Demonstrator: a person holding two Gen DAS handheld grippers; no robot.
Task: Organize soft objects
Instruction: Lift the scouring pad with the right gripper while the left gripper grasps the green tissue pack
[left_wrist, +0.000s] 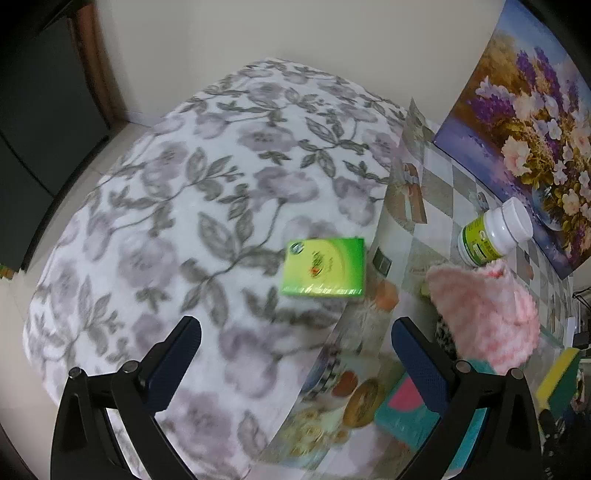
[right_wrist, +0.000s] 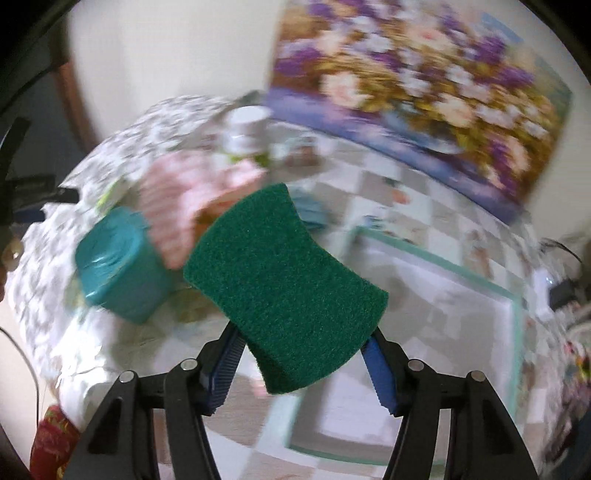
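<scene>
A home interior: a floral blanket (left_wrist: 192, 206) beside a patterned bench (left_wrist: 436, 192), with a flower painting (left_wrist: 528, 122) against the wall.

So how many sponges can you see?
1. The green-and-yellow sponge is held up in the right tongs, above the table. The left view shows the same sponge at its right edge. More could be hiding behind the fluffy pink cloth.

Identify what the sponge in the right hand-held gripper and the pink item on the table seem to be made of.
Sponge: green abrasive scouring fibre, matte, coarse; a yellow foam layer shows from the left view. Pink item: probably fluffy plush or chenille fabric, fuzzy.
</scene>
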